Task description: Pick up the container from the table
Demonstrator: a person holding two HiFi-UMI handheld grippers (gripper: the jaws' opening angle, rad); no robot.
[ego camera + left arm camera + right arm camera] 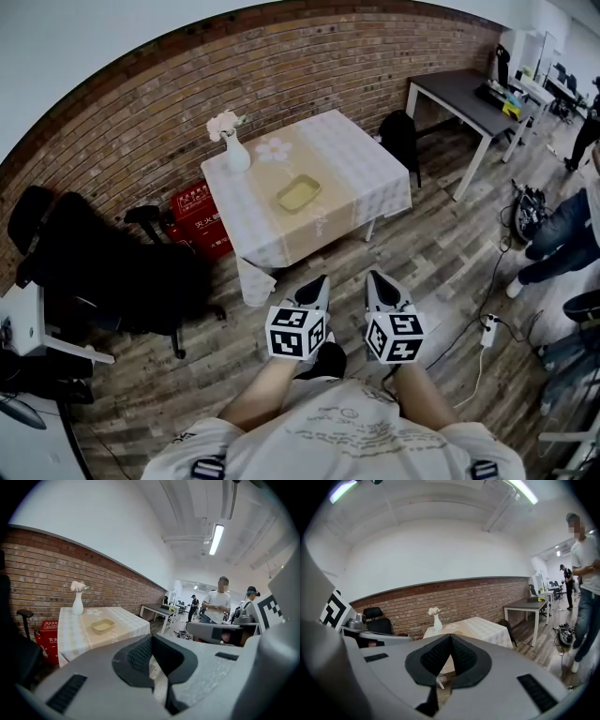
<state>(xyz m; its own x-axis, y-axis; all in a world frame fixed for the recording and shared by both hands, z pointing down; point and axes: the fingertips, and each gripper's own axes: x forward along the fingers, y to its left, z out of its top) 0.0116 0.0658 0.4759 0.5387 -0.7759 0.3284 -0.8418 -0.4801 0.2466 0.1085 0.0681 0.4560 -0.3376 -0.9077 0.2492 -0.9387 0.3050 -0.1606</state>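
So the container [298, 194] is just sitting there in the upper middle of the head view, a shallow yellowish tray near the centre of the table [375, 173], and nobody's anywhere near it yet. The left gripper [319, 286] and right gripper [377, 281] are both down at the lower middle of the frame, well apart from the table. Each gripper's own view shows its jaws closed tip to tip with nothing between them.

Stuff I reckon could bite from here:

- Jaws need opening before going in. Reach with them shut and you just shove the tray across the cloth
- That tablecloth [272, 248] hangs loose over the near edge, so a low approach could snag it and drag everything along
- The vase [234, 150] with flowers stands to the upper left of the tray, tall and narrow, probably tips easily if the cloth moves or a gripper swings wide
- The tray's low wall looks thin, so a pinch on the rim may slip or tilt it
- On the walk in there's a power strip [487, 326] and cable on the floor at the right, plus a black office chair [141, 272] at the left
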